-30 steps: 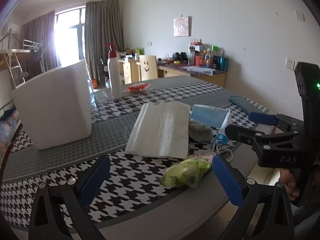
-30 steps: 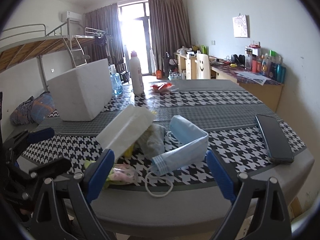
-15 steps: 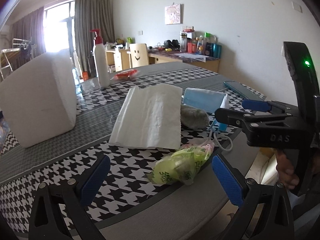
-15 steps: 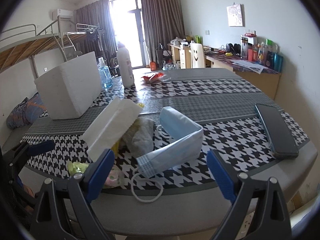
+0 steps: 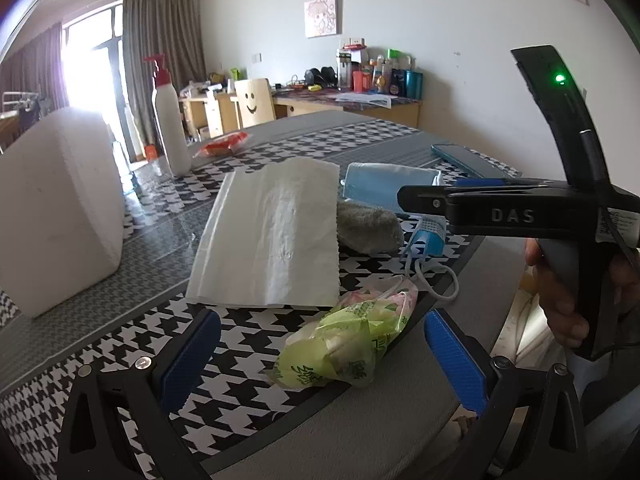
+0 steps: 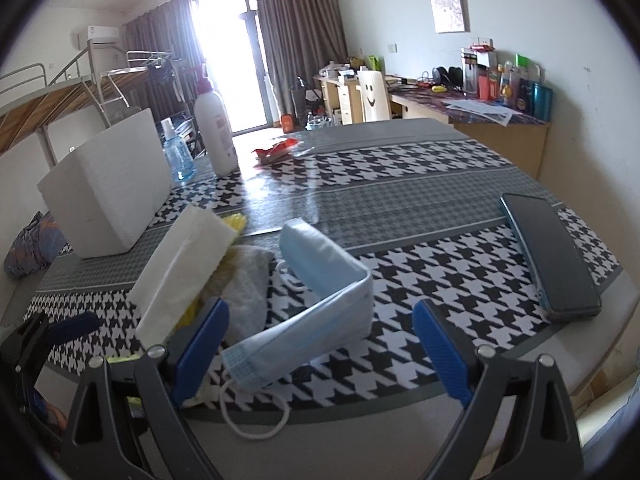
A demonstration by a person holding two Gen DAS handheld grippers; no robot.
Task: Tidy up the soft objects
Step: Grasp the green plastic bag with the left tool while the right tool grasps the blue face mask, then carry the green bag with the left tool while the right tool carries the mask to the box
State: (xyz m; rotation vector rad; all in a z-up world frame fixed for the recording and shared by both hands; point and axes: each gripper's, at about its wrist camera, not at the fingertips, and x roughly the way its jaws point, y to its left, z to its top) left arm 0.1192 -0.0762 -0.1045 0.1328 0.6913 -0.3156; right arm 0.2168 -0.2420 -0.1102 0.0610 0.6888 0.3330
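Observation:
A pile of soft things lies near the table's front edge: a green plastic bag (image 5: 348,344), a white tissue stack (image 5: 272,236), a grey cloth (image 5: 368,228) and a folded blue face mask (image 6: 320,288). My left gripper (image 5: 320,332) is open, low over the edge, with the green bag between and just beyond its fingers, untouched. My right gripper (image 6: 320,312) has its jaws wide and closing. The mask's near fold lies between them, and the pads do not press it. A hand holds that gripper at the right of the left wrist view.
A white foam box (image 6: 108,184) stands at the back left of the houndstooth table (image 6: 400,188). A dark phone (image 6: 548,256) lies at the right edge. A white pump bottle (image 6: 214,132), a small clear bottle (image 6: 176,152) and a red wrapper (image 6: 276,150) sit farther back.
Both grippers have come forward and lower toward the pile, so the green bag and the mask loom larger. Nothing on the table has shifted.

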